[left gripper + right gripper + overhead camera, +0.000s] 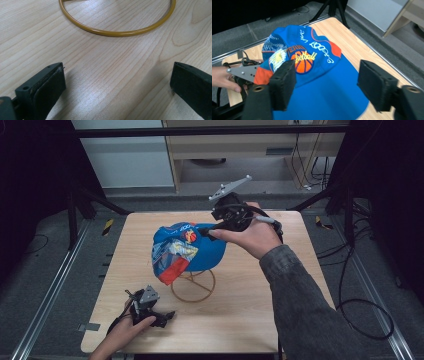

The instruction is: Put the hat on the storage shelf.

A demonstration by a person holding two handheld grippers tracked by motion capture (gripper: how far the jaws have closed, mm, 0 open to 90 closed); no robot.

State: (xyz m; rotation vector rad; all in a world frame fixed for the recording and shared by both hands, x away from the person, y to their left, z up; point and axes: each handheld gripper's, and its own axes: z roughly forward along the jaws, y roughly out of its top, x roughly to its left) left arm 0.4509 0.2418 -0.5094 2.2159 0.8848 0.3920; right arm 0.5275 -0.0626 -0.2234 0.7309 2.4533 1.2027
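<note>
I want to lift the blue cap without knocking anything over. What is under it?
Under the blue cap a yellow wire stand shows: its ring base rests on the table, with thin wires rising into the cap. The stand's top is covered by the cap.

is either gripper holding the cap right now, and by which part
Nothing is held. The right gripper hovers over the blue cap on its yellow wire stand, jaws open and clear of the fabric. The left gripper rests open on the table, nothing between its jaws.
</note>
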